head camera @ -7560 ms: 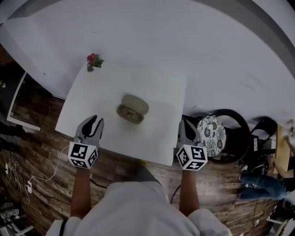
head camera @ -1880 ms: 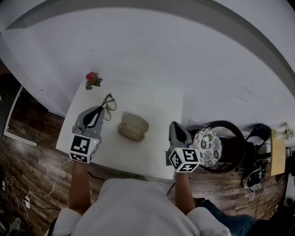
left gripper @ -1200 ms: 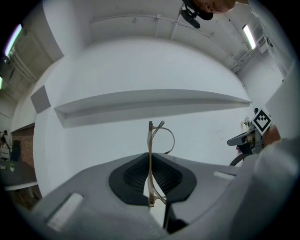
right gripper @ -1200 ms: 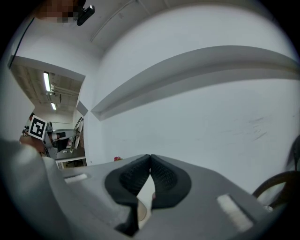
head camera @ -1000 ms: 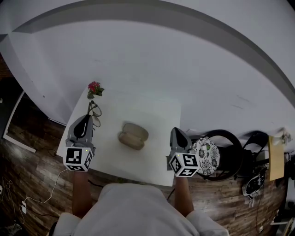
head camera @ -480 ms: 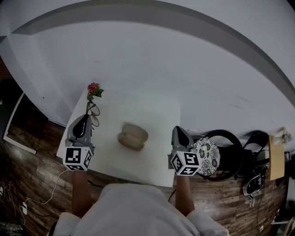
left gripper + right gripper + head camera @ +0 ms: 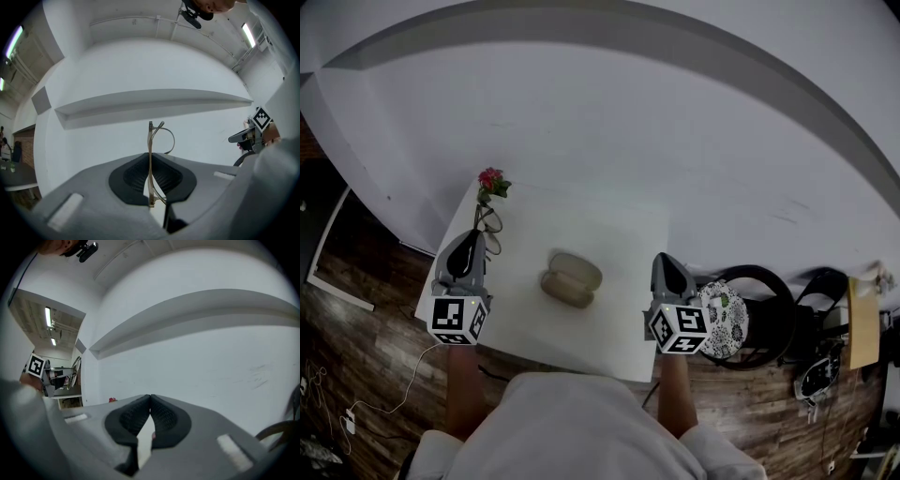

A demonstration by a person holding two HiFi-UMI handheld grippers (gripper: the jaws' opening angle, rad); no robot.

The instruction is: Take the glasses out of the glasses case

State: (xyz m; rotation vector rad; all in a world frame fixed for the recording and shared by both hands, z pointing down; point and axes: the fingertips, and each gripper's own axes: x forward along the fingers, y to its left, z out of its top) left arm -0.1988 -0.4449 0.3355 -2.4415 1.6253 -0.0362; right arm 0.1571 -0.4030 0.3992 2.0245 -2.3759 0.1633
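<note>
**Moved left and clear: extraction looks done**

Carried from mid-table to the far-left corner: thin wire-framed glasses (image 7: pixel 490 228), pinched by one temple in left gripper (image 7: pixel 472 242) so the lenses go untouched. Left open at centre: beige oval glasses case (image 7: pixel 570 278). Parked at white table (image 7: pixel 619 323) edge, pressed closed on nothing: right gripper (image 7: pixel 665 262).

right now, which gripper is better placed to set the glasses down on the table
Left. The left gripper is shut on the glasses, over the left side of the table near the flower. The right gripper is shut and empty at the table's right edge, so it would probably need a handover first.
</note>
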